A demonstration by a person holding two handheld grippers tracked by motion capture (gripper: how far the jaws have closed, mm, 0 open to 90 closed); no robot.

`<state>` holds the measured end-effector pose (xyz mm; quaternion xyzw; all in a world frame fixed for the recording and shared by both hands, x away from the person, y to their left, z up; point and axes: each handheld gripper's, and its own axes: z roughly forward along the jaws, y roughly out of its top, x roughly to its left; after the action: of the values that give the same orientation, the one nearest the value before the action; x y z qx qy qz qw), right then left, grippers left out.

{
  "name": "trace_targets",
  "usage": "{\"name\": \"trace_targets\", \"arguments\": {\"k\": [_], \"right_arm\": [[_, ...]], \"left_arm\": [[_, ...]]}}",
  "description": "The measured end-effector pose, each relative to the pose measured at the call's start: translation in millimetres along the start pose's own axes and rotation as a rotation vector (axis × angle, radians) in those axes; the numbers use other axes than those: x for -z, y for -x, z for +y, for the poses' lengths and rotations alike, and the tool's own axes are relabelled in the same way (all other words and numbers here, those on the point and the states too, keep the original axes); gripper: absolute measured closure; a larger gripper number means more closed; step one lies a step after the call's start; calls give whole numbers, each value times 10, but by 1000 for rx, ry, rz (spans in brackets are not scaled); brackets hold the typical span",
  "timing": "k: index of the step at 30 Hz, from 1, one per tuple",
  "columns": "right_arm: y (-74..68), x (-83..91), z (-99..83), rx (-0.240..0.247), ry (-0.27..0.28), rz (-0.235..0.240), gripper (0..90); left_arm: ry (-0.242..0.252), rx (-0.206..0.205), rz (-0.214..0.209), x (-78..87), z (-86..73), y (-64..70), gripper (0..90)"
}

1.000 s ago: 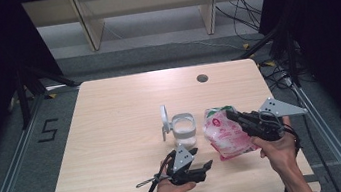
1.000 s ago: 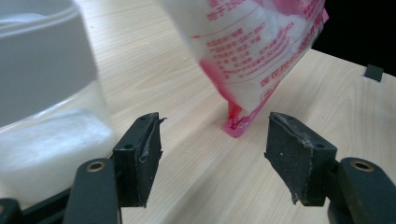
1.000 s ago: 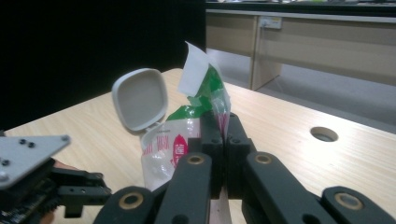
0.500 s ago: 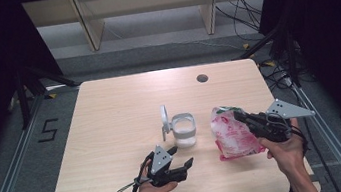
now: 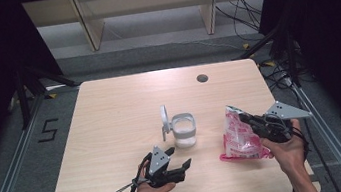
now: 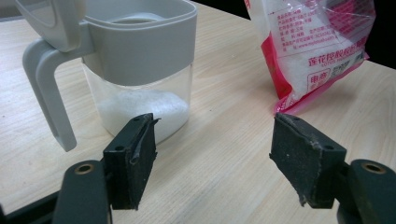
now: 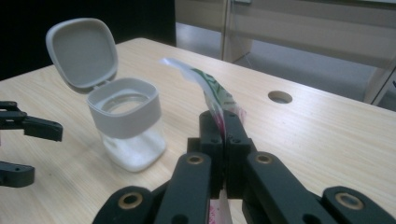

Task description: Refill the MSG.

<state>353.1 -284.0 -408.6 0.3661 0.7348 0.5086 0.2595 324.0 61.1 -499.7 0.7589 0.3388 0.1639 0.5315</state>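
Now the sugar bag [image 5: 239, 137] stands on the counter [image 5: 111, 119], well right of the lidded jar [image 5: 183, 130]; a second ago it hung tilted close over the jar's mouth. The right gripper [image 5: 253, 122] stays clenched on the bag's top edge. The left gripper [image 5: 177, 158] has drawn back, fingers [image 6: 133, 156] spread and empty. Pouring looks finished; closing the flipped-up lid [image 7: 81, 51] likely follows.

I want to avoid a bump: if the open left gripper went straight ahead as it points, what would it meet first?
Probably the container: the left gripper points just right of it, the bag farther off right.
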Motion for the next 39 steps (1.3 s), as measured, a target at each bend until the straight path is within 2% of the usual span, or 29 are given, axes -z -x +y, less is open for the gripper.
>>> {"name": "trace_targets", "arguments": {"k": [1, 2, 3, 4, 5, 7, 9, 10, 12, 13, 14, 15, 18, 19, 20, 21, 22, 23, 24, 26, 28, 30, 33, 35, 37, 39], "right_arm": [[-5, 1, -6, -23, -14, 16, 900], [17, -9, -16, -4, -2, -4, 900], [17, -3, -17, -18, -18, 10, 900], [26, -1, -22, -8, -14, -4, 900], [13, 4, -29, -26, -21, -4, 900], [17, -4, -36, -33, -18, -2, 900], [50, -25, -43, -10, -13, 1, 900], [30, -15, -43, -32, -26, -10, 900], [47, -26, -56, 1, -32, -19, 900], [26, -26, -63, -26, -41, -22, 900], [49, -38, -66, -7, -39, -24, 899], [37, -41, -79, -21, -50, -28, 899], [71, -68, -112, 0, -62, -51, 899], [58, -65, -127, -27, -86, -58, 899], [90, -89, -147, -9, -76, -69, 899], [90, -88, -159, -36, -92, -71, 898], [99, -92, -171, -40, -100, -75, 898], [115, -99, -188, -35, -103, -72, 897], [116, -103, -201, -44, -105, -82, 897], [161, -115, -218, -14, -101, -81, 896], [178, -124, -231, -21, -100, -85, 896], [153, -125, -240, -55, -103, -94, 895], [170, -132, -249, -35, -100, -113, 895], [153, -139, -251, -51, -101, -109, 893], [166, -152, -258, -31, -97, -113, 891], [163, -165, -270, -49, -98, -129, 890]], "left_arm": [[1, 2, 1, -5, -2, -1, 306], [-4, -1, -5, -9, -3, -10, 306], [1, 1, 0, -12, -7, -5, 305], [0, -2, -8, -7, -6, -8, 305], [-2, -2, 0, 5, -2, -6, 306], [14, 1, -4, 7, 2, -25, 307], [10, 0, -4, 15, -1, -23, 306], [4, -5, -1, 20, -1, -21, 306], [7, -6, -7, 14, -2, -21, 306], [7, -4, -7, 10, -2, -20, 307], [0, -3, 2, 12, -2, -10, 307], [-3, -3, 2, 11, -6, -4, 306], [2, -10, -13, 1, -7, -7, 306], [1, -8, -9, 0, -6, -7, 307], [-6, -9, -4, 5, -6, -5, 306], [-4, -11, -5, 6, -8, -4, 305], [1, -11, -15, 3, -9, -10, 304], [-2, -7, -4, 9, -6, -6, 303], [1, -6, 0, 9, -3, -11, 304], [6, 2, -1, 3, -4, -12, 303], [5, -1, -2, 4, -10, -9, 302], [9, 1, -2, 2, -9, -10, 302], [3, -6, -5, 7, -14, -8, 302], [3, -8, -10, 7, -13, -11, 302], [11, -1, -6, 0, -16, -16, 302], [1, -8, -6, 8, -21, -16, 302]]}}
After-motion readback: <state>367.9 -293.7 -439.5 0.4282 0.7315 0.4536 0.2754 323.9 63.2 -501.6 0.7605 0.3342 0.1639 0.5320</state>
